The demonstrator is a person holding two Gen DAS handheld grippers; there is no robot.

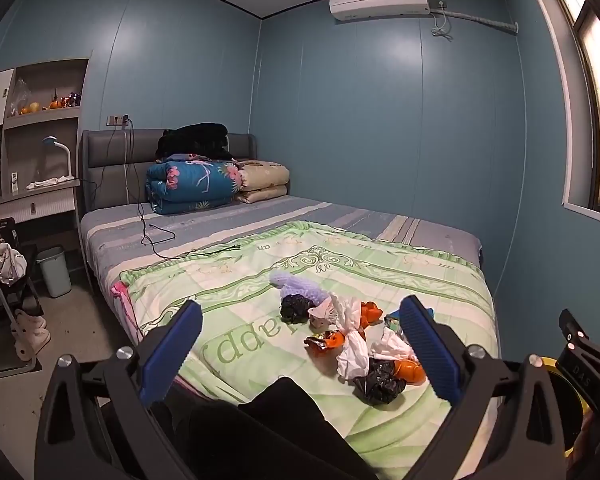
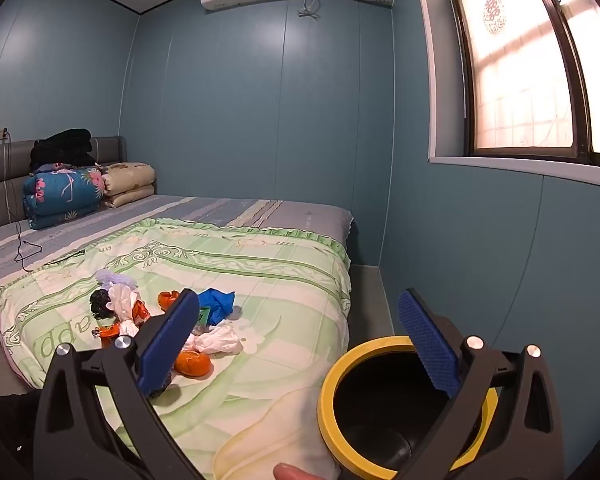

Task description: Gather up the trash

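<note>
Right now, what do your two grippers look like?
Both look alike. The left gripper has black plastic arms shaped like a V, silver round bolts, and flat blue fingers with a bumpy, ribbed face. The right gripper is the same: black frame, silver bolts, blue textured fingers.

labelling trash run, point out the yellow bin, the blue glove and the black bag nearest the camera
yellow bin (image 2: 325, 400): right wrist view, on the left side of its rim
blue glove (image 2: 216, 303): right wrist view, on the middle of the crumpled glove
black bag (image 1: 380, 382): left wrist view, on the middle of the crumpled plastic
</note>
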